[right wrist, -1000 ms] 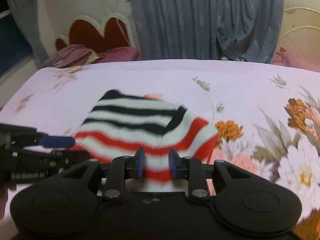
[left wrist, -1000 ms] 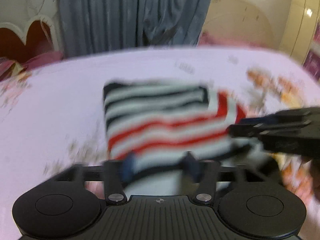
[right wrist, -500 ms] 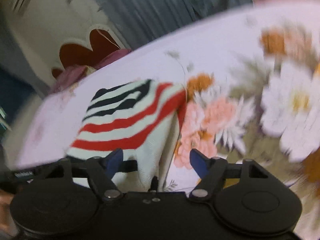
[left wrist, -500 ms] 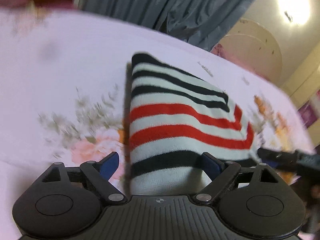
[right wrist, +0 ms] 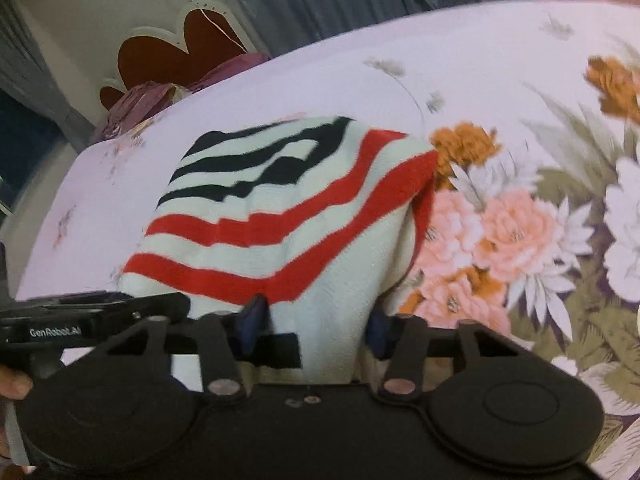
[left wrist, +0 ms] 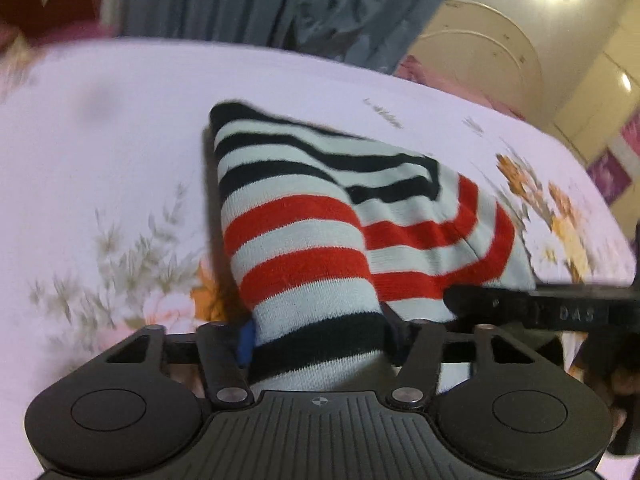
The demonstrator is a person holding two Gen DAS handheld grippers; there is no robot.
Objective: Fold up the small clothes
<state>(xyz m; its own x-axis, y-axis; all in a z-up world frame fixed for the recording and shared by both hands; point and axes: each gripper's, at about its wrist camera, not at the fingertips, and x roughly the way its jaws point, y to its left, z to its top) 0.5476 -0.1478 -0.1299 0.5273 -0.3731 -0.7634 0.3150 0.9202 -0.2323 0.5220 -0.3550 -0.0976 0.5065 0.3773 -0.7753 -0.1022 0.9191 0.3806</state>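
Note:
A folded knit garment [left wrist: 304,232] with white, red and black stripes lies on the floral bed sheet [left wrist: 100,140]. My left gripper [left wrist: 320,340] is closing on its near left end, and the fabric bunches up between both pads. The right gripper's finger [left wrist: 520,308] reaches in from the right along the near edge. In the right wrist view the same garment [right wrist: 260,208] fills the middle. My right gripper [right wrist: 316,328] is closing on its near right corner, with white fabric filling the gap between the pads. The left gripper [right wrist: 80,320] shows at the left edge.
The sheet [right wrist: 480,60] carries large flower prints to the right. Grey curtains [left wrist: 260,0] hang behind the bed. A red heart-shaped headboard [right wrist: 180,48] and purple pillows [right wrist: 140,104] stand at the far left. A hand [right wrist: 12,388] holds the left tool.
Both grippers opened wide half a second ago and have now dropped onto the garment's near edge, with their jaws drawn in on the fabric. The near edge is bunched and lifted.

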